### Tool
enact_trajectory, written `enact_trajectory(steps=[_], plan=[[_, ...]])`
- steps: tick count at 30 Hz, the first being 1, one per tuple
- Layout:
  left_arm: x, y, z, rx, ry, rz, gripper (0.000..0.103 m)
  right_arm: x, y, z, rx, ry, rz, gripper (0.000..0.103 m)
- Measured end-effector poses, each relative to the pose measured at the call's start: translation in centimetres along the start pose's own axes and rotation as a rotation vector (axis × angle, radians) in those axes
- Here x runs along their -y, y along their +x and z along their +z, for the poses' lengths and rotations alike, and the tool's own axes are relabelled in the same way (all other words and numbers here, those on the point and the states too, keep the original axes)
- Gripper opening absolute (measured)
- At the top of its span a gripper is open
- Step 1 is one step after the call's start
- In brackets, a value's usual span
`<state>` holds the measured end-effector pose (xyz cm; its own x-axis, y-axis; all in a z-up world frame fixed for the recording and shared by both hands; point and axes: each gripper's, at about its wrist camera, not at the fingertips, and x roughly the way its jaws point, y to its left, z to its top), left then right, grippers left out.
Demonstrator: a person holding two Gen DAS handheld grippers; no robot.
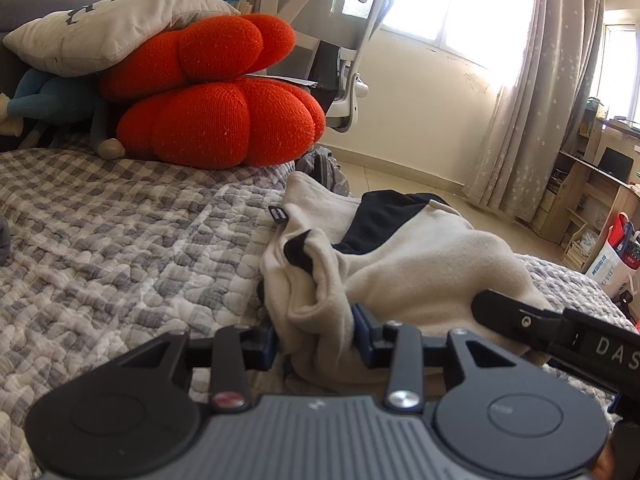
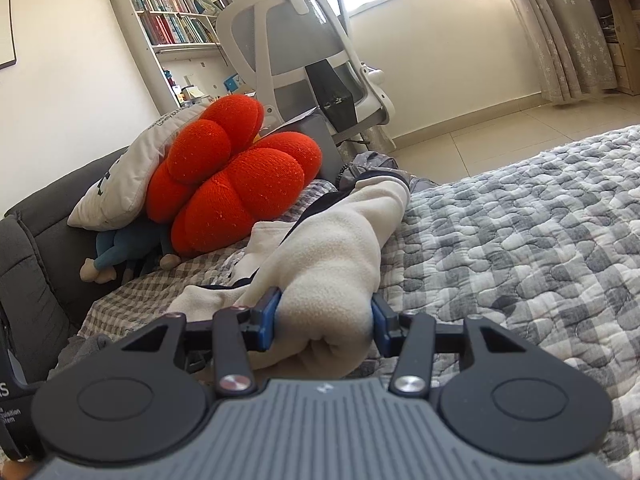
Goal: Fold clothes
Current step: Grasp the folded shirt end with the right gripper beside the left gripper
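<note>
Through the left wrist camera we see our left gripper [image 1: 316, 332] with its blue pads [image 1: 362, 326] pressed on either side of a bunched fold of the cream garment [image 1: 420, 268], so the jaws stand partly closed with cloth clamped between them. The garment, cream fleece with a dark navy lining [image 1: 380, 220] showing, lies crumpled on the grey checked quilt [image 1: 120, 232], spreading from the jaws toward one o'clock. At four o'clock the black finger of our right gripper [image 1: 516, 320] rests against the same cloth. At eleven o'clock two orange knitted cushions [image 1: 216, 120] are stacked under a grey pillow [image 1: 108, 28]; a white office chair [image 1: 344, 40] stands at twelve o'clock and a curtain [image 1: 540, 92] hangs at two o'clock.

Through the right wrist camera we see our right gripper [image 2: 326, 320] holding a thick roll of the cream garment [image 2: 332, 256] between its blue pads [image 2: 269, 318], jaws about halfway closed and squeezing the cloth. The garment runs from the jaws toward twelve o'clock across the quilt [image 2: 520, 220]. The orange cushions [image 2: 236, 184] sit at eleven o'clock against the pillow [image 2: 132, 184], with a bookshelf [image 2: 172, 12] at eleven o'clock beyond and the chair [image 2: 296, 40] at twelve.
</note>
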<state>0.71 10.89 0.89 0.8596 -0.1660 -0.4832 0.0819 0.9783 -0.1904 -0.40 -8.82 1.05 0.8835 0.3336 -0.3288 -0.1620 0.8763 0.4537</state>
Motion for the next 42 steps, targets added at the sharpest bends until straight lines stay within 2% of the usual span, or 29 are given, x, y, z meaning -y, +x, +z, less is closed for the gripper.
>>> enact_trajectory(steps=[10,28,31,34,35,38,40,42], plan=[[0.6,0.0,0.0,0.011,0.056,0.032,0.039,-0.7,0.0,-0.1,0.001,-0.044,-0.034,0.050],[0.1,0.0,0.2,-0.005,0.017,0.016,0.039,-1.5,0.3,-0.2,-0.012,-0.091,-0.084,0.050],[-0.1,0.3,0.6,-0.029,0.003,0.011,0.039,-1.8,0.4,-0.1,-0.015,-0.104,-0.092,0.050],[-1.0,0.8,2.2,-0.117,-0.070,-0.019,0.038,-2.5,0.7,0.5,-0.033,-0.169,-0.108,0.049],[-1.1,0.8,3.0,-0.150,-0.080,-0.026,0.034,-3.1,0.8,0.9,-0.045,-0.215,-0.117,0.049],[-0.3,0.6,5.5,-0.224,-0.039,-0.020,0.029,-5.1,1.0,2.9,-0.086,-0.350,-0.137,0.047],[0.4,-0.3,7.4,-0.234,-0.044,-0.025,0.028,-6.7,0.5,5.0,-0.072,-0.420,-0.133,0.046],[1.0,-1.9,9.6,-0.206,-0.049,-0.041,0.027,-8.2,-0.5,7.2,-0.036,-0.484,-0.123,0.045]])
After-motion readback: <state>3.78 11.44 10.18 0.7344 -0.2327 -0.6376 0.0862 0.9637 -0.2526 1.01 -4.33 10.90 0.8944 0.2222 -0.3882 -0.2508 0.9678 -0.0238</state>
